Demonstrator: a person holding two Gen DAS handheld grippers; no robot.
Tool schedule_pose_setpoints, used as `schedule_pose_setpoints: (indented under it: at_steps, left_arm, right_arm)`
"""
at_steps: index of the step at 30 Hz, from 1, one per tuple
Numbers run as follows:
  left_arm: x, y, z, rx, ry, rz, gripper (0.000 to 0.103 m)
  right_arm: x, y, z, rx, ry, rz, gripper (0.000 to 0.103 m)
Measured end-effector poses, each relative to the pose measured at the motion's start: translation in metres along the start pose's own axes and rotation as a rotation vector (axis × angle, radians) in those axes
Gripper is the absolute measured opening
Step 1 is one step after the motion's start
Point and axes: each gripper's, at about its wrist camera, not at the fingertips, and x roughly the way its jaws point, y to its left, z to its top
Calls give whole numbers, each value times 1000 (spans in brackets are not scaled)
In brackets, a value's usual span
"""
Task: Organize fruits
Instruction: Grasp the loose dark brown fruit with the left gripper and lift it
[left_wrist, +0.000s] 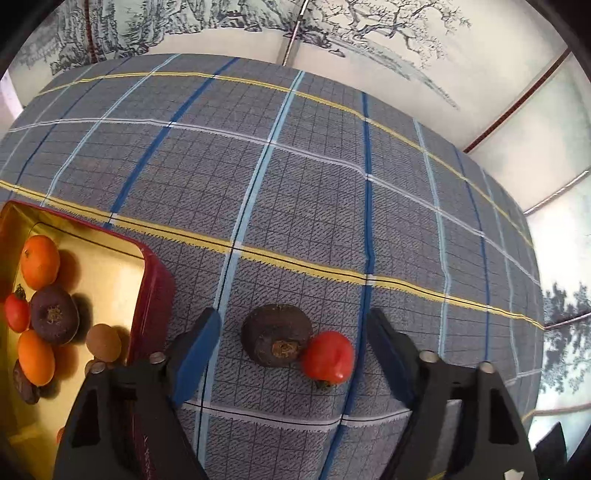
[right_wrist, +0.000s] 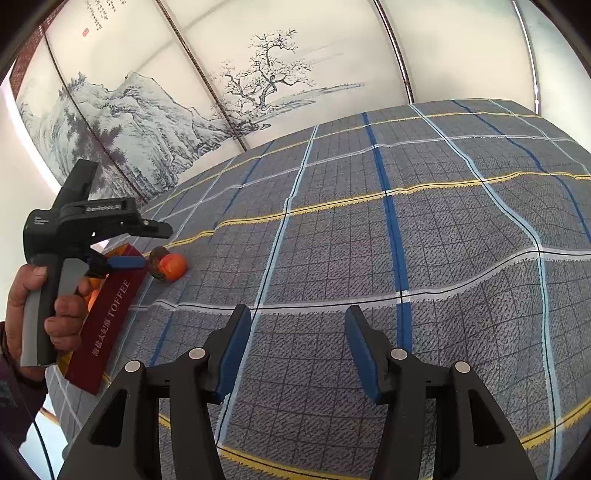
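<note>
A dark brown round fruit (left_wrist: 275, 338) and a small red fruit (left_wrist: 328, 354) lie touching on the checked cloth. My left gripper (left_wrist: 293, 314) stands open over them, one blue pad on each side, neither pad touching. The right wrist view shows the same pair, dark fruit (right_wrist: 157, 258) and red fruit (right_wrist: 173, 266), by the left gripper (right_wrist: 147, 247), which a hand (right_wrist: 62, 317) holds. A red tin (left_wrist: 155, 280) with a gold inside holds oranges (left_wrist: 40, 262), a dark fruit (left_wrist: 53, 315), a red fruit (left_wrist: 16, 312) and a tan one (left_wrist: 104, 341). My right gripper (right_wrist: 297, 311) is open over bare cloth.
The blue-grey checked tablecloth (left_wrist: 314, 177) covers the whole table. The tin's side (right_wrist: 110, 321) reads TOFFEE and sits near the table's left edge. Painted screen panels (right_wrist: 258, 74) stand behind the far edge. The cloth rises in a fold (right_wrist: 498, 266) on the right.
</note>
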Motion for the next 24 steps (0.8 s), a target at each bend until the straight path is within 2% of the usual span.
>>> schedule_pose_setpoints:
  at_steps: [5,10,13,16,21,22,23,24]
  left_arm:
    - [-6,8,0,-66,-44,-14,73]
    - [-10,9,-2,-128,-42,-25,70]
    - [-14,0,-6,-115,-79,-13,70]
    - [-6,-7,-5,-79,-57,25,54]
    - [11,10,-4,-169,1,-5,51]
    - [9,11,-4,-174,-18,-8,49]
    - [10,9,-5,-168,-17,-5,41]
    - [11,8,-5,-157,-9,8,37]
  right_arm:
    - [-1,0,0,-2,1,-1,57]
    - [-1,-1,0,-3,2,-1,60]
    - [-1,-1,0,-2,1,-1,61]
    - [-1,-1,0,-1,0,0,62]
    - [-4,0,1,0,-3,8,64]
    - [-4,1,1,0,-3,9,64]
    - [-5,1,1,0,-4,10,64]
    - [-4,2,1,0,-4,11,64]
